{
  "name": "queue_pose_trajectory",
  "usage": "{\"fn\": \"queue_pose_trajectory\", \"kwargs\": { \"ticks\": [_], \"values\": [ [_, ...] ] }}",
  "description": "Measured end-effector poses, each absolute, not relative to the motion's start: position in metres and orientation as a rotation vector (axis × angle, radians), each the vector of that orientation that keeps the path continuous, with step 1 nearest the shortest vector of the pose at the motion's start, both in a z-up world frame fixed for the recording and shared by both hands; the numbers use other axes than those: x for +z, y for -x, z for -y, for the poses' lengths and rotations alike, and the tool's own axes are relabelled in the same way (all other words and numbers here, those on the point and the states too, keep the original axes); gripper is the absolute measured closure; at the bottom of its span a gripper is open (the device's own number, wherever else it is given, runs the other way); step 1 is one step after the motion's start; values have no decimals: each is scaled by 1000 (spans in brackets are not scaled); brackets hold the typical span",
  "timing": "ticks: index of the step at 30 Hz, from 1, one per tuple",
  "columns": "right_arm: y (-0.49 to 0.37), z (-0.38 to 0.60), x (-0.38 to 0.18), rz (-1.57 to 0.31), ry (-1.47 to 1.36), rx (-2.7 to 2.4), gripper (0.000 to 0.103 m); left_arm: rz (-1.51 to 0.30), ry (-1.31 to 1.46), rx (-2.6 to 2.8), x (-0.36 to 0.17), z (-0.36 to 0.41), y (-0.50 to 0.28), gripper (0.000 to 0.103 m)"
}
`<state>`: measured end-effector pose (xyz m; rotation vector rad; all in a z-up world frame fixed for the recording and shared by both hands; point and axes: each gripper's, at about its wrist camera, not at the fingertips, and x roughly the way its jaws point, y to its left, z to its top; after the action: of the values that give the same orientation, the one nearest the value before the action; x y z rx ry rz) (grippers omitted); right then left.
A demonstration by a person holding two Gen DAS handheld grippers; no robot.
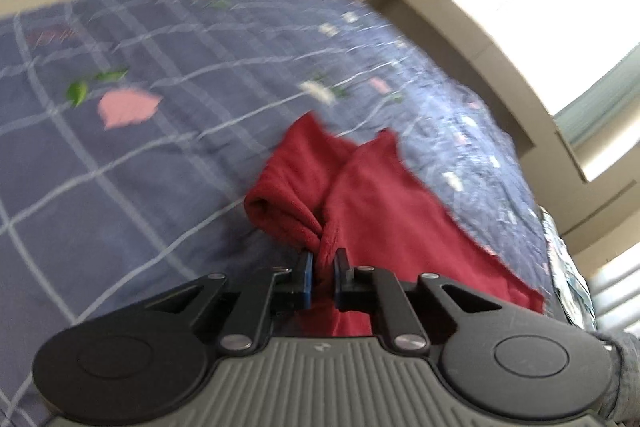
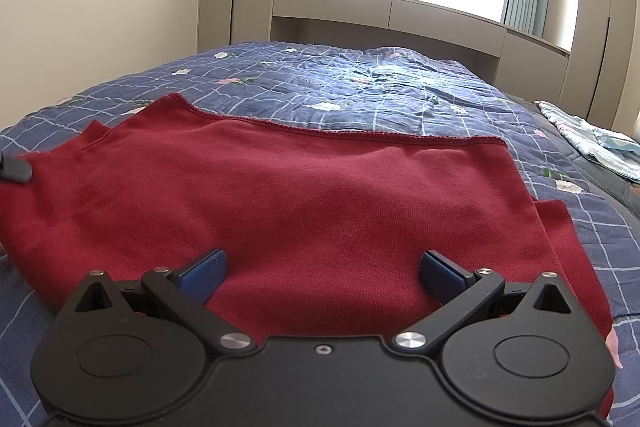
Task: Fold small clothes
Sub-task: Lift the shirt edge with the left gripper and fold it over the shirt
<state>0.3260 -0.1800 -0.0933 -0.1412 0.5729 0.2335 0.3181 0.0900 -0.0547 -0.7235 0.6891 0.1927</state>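
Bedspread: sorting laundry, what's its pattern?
Blue bedspread with a white grid and pink flowers, clearest in the right wrist view.

Bare bed (image 2: 360, 87) lies beyond the red garment (image 2: 300, 195); a pale cloth (image 2: 592, 143) sits at its right edge, cabinets (image 2: 400, 15) behind.

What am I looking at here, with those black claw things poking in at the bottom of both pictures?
Those are hand-held tools, one in each of a person's hands, each with a two-finger claw and a wide-angle camera looking along the fingers. One picture comes from the left claw, which is pinched shut on a bunched bit of a red garment. The other comes from the right claw, fingers spread open, holding nothing, just above that same garment. It lies spread on a blue checked bedspread with flowers. A light patterned cloth lies near the bed's far right edge.
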Motion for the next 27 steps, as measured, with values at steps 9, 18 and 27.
{"fn": "queue_pose_trajectory", "kwargs": {
  "ticks": [9,18,27],
  "values": [
    [-324,211,-75,-598,54,316,1,-597,479,-16,7,-37,-344,94],
    [-272,303,-59,-589,150,212,1,-553,295,-319,49,74,-372,94],
    [-225,386,-61,-608,134,30,1,-642,163,-566,24,201,-372,94]
  ]
}}
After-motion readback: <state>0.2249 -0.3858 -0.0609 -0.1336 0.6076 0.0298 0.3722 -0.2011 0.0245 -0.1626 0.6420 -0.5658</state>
